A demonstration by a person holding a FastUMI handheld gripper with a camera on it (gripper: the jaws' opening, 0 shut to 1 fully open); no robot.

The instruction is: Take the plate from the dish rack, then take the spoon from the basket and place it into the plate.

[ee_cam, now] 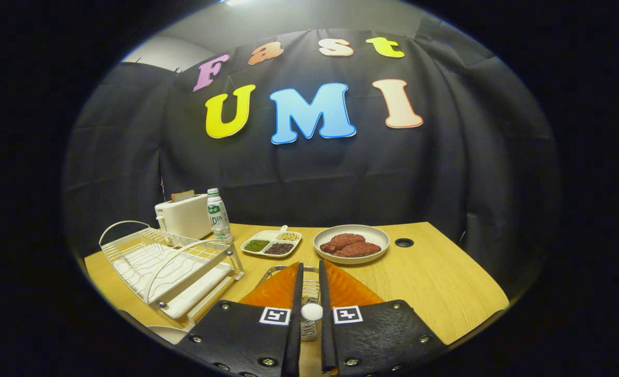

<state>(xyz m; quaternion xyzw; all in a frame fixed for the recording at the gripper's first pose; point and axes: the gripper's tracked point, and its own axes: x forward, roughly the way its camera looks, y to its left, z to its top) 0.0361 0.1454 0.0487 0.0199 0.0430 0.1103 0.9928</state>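
The tongs (311,293) stood nearly closed around a white-tipped spoon handle (311,312) rising from one wire basket (309,285) between them; actual grip was unclear. One empty white wire dish rack (170,267) stood alongside, a pale plate's rim (165,332) below it. Beyond, on the wooden surface (435,283): one toaster (184,214), one bottle (218,214), one divided tray (271,243), one round dish of meat (351,243)

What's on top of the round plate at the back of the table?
Two reddish-brown meat patties lie side by side on the round plate. Whatever is under them is covered.
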